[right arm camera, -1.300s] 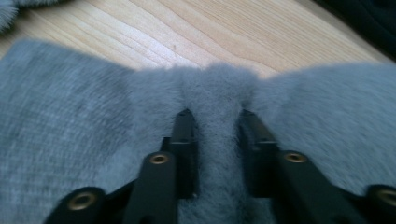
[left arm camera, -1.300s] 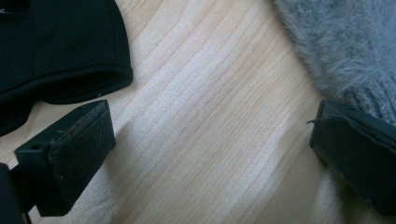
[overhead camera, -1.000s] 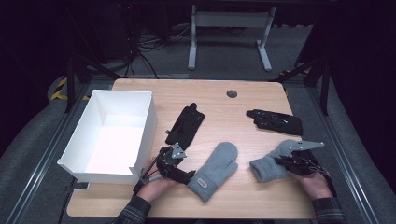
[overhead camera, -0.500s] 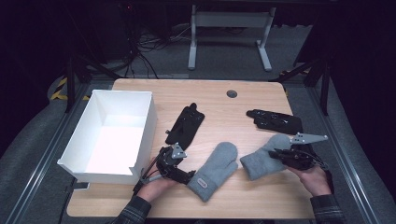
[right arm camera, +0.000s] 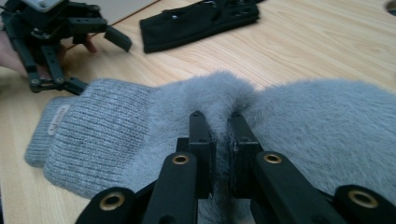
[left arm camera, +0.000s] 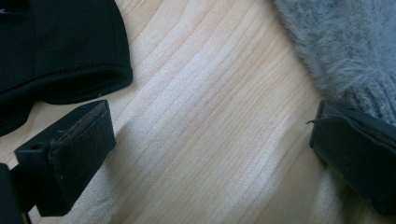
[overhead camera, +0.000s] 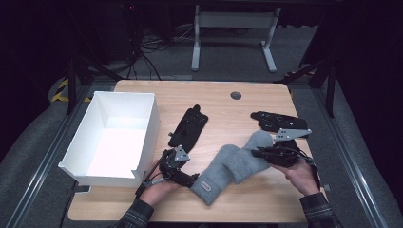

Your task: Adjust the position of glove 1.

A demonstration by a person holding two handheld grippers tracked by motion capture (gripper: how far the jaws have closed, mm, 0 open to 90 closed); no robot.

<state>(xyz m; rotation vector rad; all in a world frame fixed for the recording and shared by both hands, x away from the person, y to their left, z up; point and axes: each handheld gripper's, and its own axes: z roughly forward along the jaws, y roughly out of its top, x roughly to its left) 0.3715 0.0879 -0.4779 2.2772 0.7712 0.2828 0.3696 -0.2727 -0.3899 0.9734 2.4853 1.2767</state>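
Two grey mittens overlap on the wooden table (overhead camera: 223, 114). One mitten (overhead camera: 211, 178) lies flat, its ribbed cuff (right arm camera: 88, 135) toward the table's front edge. My right gripper (overhead camera: 259, 153) is shut on a fold of the second, fuzzy mitten (overhead camera: 249, 159) and holds it partly over the first. In the right gripper view the jaws (right arm camera: 217, 121) pinch that fluffy fabric (right arm camera: 327, 121). My left gripper (overhead camera: 187, 168) rests open beside the flat mitten's cuff. In the left gripper view its jaws (left arm camera: 210, 135) stand wide over bare wood, with grey mitten (left arm camera: 345, 46) at the upper right.
A white open box (overhead camera: 114, 137) stands at the table's left. A black glove (overhead camera: 190, 126) lies in the middle, just beyond my left gripper, and another black glove (overhead camera: 275, 121) lies at the right behind my right hand. A round grommet (overhead camera: 235, 95) sits near the far edge.
My right gripper has carried the fuzzy grey mitten leftward and upward until it overlaps the flat mitten. The left gripper has stayed where it was.
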